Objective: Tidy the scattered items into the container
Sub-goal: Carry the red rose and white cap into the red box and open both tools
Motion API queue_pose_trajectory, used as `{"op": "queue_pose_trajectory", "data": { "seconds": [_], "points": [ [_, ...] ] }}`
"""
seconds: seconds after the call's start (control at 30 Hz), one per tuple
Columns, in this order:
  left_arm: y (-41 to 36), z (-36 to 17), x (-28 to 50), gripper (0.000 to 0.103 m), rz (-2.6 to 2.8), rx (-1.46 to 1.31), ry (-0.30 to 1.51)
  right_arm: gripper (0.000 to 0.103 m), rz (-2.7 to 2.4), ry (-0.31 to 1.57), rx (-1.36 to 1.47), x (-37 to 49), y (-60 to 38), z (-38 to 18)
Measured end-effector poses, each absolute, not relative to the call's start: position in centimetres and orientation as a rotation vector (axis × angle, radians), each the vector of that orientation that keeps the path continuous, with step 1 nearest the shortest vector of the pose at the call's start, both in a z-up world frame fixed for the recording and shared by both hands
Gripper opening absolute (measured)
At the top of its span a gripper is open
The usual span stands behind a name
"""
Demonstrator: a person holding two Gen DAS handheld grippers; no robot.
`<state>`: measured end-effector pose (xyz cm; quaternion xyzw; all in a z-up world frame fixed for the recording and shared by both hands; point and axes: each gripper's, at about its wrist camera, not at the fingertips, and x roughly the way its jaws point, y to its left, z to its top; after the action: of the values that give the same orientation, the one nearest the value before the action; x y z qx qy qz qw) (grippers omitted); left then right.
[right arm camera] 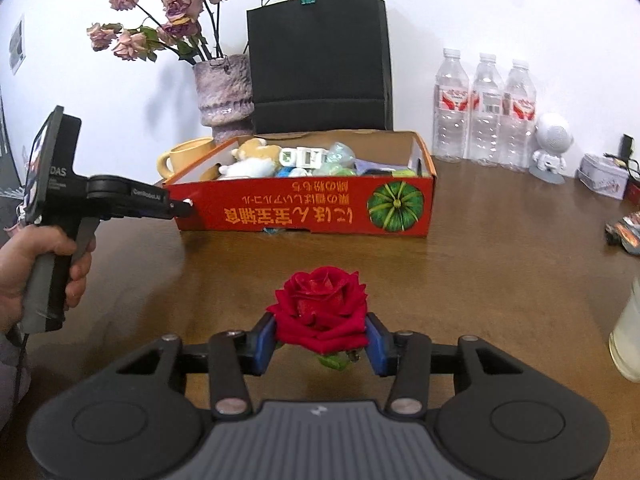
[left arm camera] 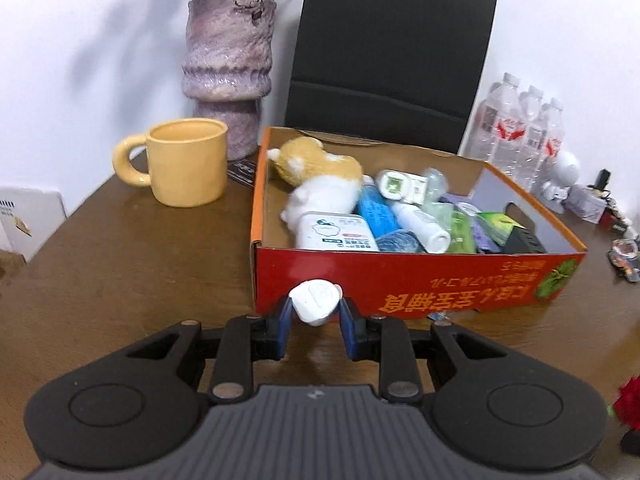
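- Container: we see the red cardboard box (right arm camera: 304,208) on the brown table (right arm camera: 500,280), already crowded with items.
- Our right gripper (right arm camera: 320,338) pinches a red rose (right arm camera: 322,306).
- Our left gripper (left arm camera: 316,320) pinches a small white case (left arm camera: 314,300) just before the box.

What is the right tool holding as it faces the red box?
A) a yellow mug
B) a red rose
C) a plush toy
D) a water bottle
B: the right tool has its blue pads pressed on either side of a red rose, in front of the red box.
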<state>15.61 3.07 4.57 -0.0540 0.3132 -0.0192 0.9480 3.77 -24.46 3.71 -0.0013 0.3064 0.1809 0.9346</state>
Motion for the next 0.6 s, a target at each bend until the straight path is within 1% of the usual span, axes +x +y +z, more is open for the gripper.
{"op": "queue_pose_trajectory", "data": {
  "seconds": [0.2,0.3,0.37,0.47,0.53,0.6],
  "points": [
    [3.4,4.8,15.9,0.026,-0.035,-0.099,0.642,0.045,0.392,0.586,0.011,7.4,-23.8,6.4],
    [3.2,6.6,14.9,0.026,-0.073,-0.093,0.607,0.045,0.388,0.579,0.035,10.5,-24.2,8.4],
    [2.9,8.9,14.6,0.026,-0.106,-0.092,0.564,0.045,0.387,0.577,0.053,13.1,-24.4,9.8],
    [2.6,11.7,17.7,0.026,-0.116,-0.084,0.563,0.045,0.377,0.588,0.068,17.9,-24.1,11.7],
    [2.3,11.8,20.9,0.027,-0.169,-0.115,0.631,0.046,0.371,0.631,0.064,21.6,-23.5,12.2],
    [1.4,11.1,24.4,0.027,-0.235,-0.152,0.720,0.047,0.383,0.716,0.072,25.4,-22.7,11.9]
  ]
}}
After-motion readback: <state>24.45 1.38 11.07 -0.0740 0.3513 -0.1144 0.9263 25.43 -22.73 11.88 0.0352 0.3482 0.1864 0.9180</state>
